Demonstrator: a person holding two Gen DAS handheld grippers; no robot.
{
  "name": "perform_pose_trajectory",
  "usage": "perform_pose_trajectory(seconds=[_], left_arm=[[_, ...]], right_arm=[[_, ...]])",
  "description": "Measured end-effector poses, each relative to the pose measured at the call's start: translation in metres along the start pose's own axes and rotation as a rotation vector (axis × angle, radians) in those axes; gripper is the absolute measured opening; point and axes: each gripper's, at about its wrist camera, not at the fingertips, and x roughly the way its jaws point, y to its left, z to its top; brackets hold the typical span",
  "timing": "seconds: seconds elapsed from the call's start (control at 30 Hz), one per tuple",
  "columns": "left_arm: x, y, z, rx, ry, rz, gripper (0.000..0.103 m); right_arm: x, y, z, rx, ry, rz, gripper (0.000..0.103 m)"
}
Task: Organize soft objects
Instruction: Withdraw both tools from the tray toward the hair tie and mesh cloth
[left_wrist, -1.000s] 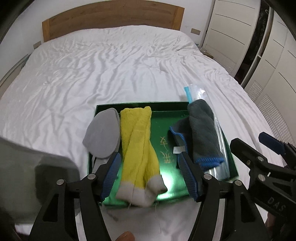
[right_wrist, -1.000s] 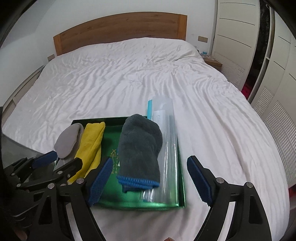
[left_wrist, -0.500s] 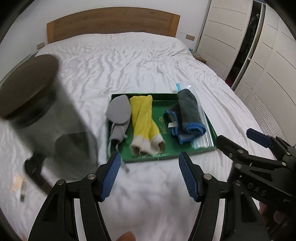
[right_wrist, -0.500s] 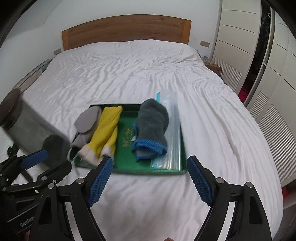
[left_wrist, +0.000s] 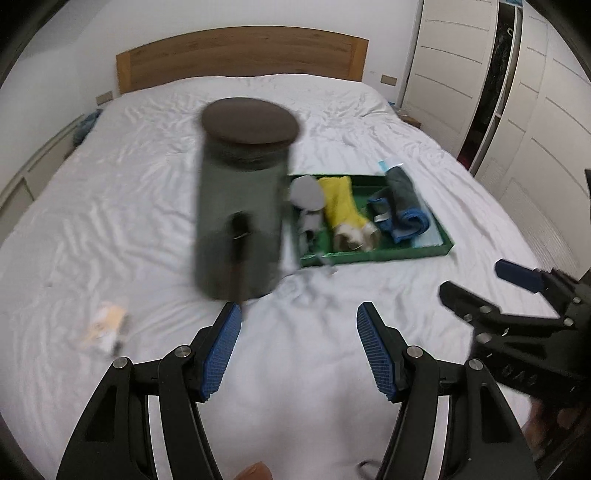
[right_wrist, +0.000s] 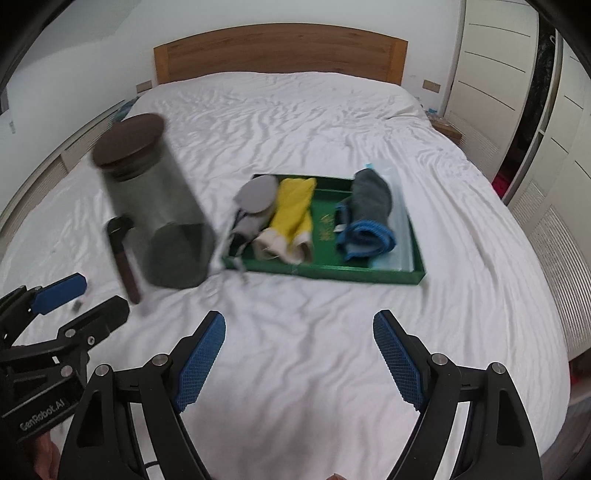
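Jaws apart, empty: left hand-held gripper (left_wrist: 299, 347), right hand-held gripper (right_wrist: 299, 354).

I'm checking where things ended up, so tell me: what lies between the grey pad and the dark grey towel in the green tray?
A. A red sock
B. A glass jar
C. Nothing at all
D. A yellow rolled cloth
D. In the green tray, the yellow rolled cloth lies beside the grey pad on one side, with the dark grey towel further along on the other.
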Motion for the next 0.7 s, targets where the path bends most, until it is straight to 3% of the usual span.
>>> perform_pose_trajectory(seconds=[0.47,0.7], left_arm=[[-0.061,0.143,-0.083,-0.010,0.101,0.148,0.059],[-0.065,0.205,-0.119,-0.004,0.185,0.188,0.059]], right_arm=[[-0.054,0.136,-0.055,-0.022,0.052,0.089,0.083],[-0.048,0.204,-0.089,-0.012,0.107,0.139,0.083]])
